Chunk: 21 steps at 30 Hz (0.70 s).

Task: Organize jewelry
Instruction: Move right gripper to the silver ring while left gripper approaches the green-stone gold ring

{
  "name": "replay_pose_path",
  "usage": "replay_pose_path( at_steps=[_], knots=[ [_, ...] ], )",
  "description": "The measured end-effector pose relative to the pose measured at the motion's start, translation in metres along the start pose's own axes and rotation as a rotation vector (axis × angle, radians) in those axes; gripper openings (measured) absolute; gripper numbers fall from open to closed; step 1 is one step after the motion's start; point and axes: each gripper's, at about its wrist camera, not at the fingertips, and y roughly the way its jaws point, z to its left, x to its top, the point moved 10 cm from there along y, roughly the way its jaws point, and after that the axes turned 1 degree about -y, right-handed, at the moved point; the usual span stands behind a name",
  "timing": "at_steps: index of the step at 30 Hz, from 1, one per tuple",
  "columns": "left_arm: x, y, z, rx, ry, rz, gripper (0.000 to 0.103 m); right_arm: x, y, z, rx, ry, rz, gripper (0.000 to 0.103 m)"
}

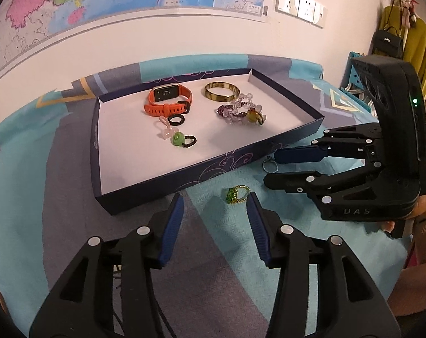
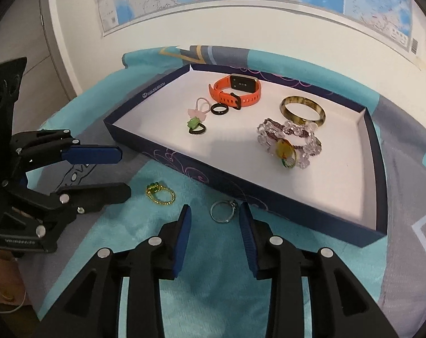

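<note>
Jewelry still loose on the cloth sits right at your claws, so start there. Your left gripper [image 1: 215,208] stands with its jaws apart and nothing between them; the green beaded ring [image 1: 237,194] lies on the cloth just off the tip of its right finger, untouched. Your right gripper [image 2: 215,222] is likewise parted and empty, with the silver ring [image 2: 223,211] lying on the cloth between its fingertips and no pad pressing on it. Each claw looks lined up on its own ring, which suggests a pick from either side.

Just beyond both rings runs the near wall of the dark blue tray [image 1: 227,163], set there as the place to gather pieces. Inside, on its white floor, the far left holds the orange watch [image 1: 167,98], with a black ring [image 1: 175,119] and a green charm on a black band [image 1: 182,140] nearer. To the right lie the brown bangle [image 1: 222,91] and a purple bead bracelet [image 1: 238,109].

Writing: the right gripper's body reads "DAS". The tray's left wall carries a small logo and lettering too small to read. The wall map's text is illegible.
</note>
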Motion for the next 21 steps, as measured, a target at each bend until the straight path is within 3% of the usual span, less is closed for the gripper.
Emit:
replay_pose_path(
  at_steps=[3, 7, 15, 21],
  knots=[
    [0.000, 0.002, -0.001, -0.004, -0.005, 0.004, 0.047, 0.001, 0.001, 0.001, -0.016, -0.012, 0.003, 0.031],
    [-0.002, 0.004, -0.002, -0.005, -0.001, 0.014, 0.047, -0.001, -0.002, -0.001, -0.015, -0.008, 0.001, 0.018],
    [-0.003, 0.009, -0.014, -0.029, 0.030, 0.035, 0.045, -0.011, -0.012, -0.001, 0.014, 0.014, -0.006, 0.017],
    [-0.002, 0.022, -0.021, -0.048, 0.029, 0.079, 0.038, -0.014, -0.016, -0.005, 0.027, 0.040, -0.017, 0.017]
  ],
)
